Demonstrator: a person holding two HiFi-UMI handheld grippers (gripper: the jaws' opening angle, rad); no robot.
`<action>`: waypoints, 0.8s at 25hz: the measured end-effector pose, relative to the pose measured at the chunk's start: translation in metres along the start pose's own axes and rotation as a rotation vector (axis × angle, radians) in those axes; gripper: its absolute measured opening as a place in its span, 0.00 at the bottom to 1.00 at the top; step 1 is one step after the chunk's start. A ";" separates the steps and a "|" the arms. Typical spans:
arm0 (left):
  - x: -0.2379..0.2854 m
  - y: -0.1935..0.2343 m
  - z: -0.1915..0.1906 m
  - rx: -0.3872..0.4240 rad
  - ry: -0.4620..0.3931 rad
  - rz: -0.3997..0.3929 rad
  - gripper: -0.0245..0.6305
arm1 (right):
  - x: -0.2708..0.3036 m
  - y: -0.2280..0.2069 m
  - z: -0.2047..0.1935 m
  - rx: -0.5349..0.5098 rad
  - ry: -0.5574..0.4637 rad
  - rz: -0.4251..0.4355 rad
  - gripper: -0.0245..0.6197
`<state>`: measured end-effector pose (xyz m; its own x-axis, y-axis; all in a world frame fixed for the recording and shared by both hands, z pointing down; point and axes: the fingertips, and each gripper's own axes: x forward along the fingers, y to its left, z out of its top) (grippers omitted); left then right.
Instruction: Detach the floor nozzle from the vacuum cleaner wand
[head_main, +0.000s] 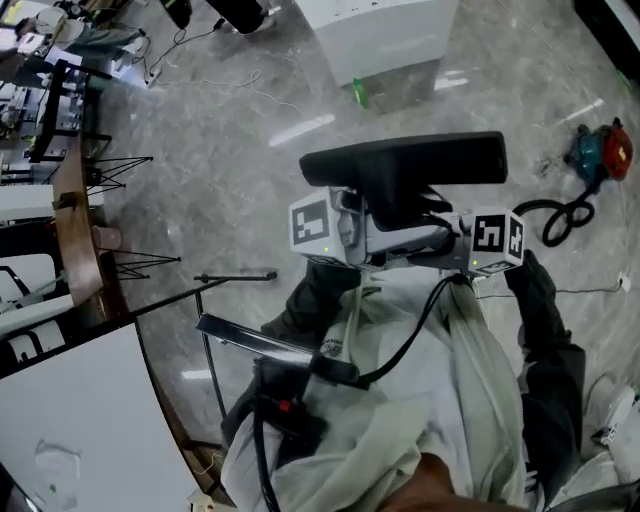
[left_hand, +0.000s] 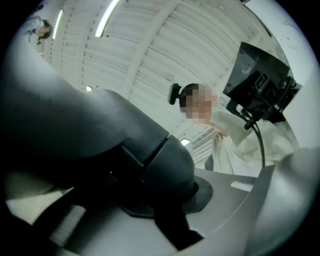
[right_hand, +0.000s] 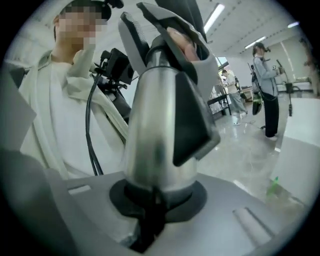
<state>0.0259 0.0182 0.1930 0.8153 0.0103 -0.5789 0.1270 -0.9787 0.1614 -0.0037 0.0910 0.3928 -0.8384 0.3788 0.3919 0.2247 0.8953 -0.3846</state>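
In the head view the black floor nozzle (head_main: 404, 165) is held up crosswise in front of my chest. Below it runs the short silver wand (head_main: 400, 238), between the two marker cubes. My left gripper (head_main: 345, 228) is shut on the nozzle's black neck (left_hand: 150, 155), which fills the space between its grey fingers (left_hand: 295, 200). My right gripper (head_main: 455, 245) is shut on the silver wand (right_hand: 155, 135), which carries a dark latch piece (right_hand: 192, 120). Nozzle parts (right_hand: 150, 25) show above the tube's top. The joint between nozzle and wand is hidden.
A red and teal machine (head_main: 603, 152) with a black hose (head_main: 565, 215) lies on the marble floor at the right. A white cabinet (head_main: 380, 35) stands ahead, and a wooden bench edge (head_main: 75, 230) and a white table (head_main: 80, 420) at the left. A person (right_hand: 265, 90) stands far off.
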 end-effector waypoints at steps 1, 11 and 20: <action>-0.002 0.011 0.000 -0.018 -0.011 0.062 0.15 | 0.001 -0.004 -0.001 0.027 -0.009 -0.013 0.10; -0.049 0.063 -0.004 -0.055 0.046 0.586 0.14 | -0.005 -0.084 -0.005 0.071 0.079 -0.961 0.10; -0.007 0.003 0.015 0.059 -0.012 0.004 0.15 | -0.001 -0.029 0.011 -0.074 0.027 -0.195 0.10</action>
<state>0.0122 0.0126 0.1855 0.8091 0.0038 -0.5877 0.0894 -0.9891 0.1167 -0.0151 0.0620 0.3946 -0.8561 0.2017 0.4758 0.0958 0.9667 -0.2375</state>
